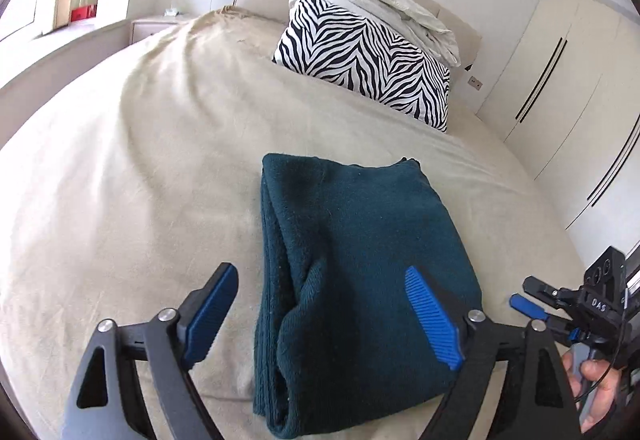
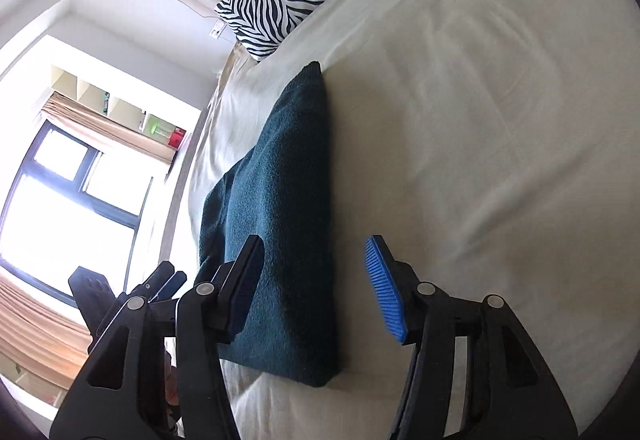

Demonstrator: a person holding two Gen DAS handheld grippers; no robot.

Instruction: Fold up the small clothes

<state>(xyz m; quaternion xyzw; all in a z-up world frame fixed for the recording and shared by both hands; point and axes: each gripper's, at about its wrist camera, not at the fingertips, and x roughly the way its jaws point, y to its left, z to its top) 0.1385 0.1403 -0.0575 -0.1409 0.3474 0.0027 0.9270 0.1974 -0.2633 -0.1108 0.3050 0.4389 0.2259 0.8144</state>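
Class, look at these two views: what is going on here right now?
A person holding a gripper in each hand is folding clothes on a bed. A dark green knit garment lies folded on the beige cover. The left gripper and the right gripper both hover open at its near end, gripping nothing. A zebra pillow with pale bedding on top sits by the headboard.

dark teal knit garment (image 1: 360,260) | folded, flat | on beige bed (image 1: 140,180)

the left gripper (image 1: 320,310) and right gripper (image 2: 316,288) share black arms, silver rivets and ribbed blue pads (image 1: 434,320); bare-skinned hand (image 1: 592,390), lower right.
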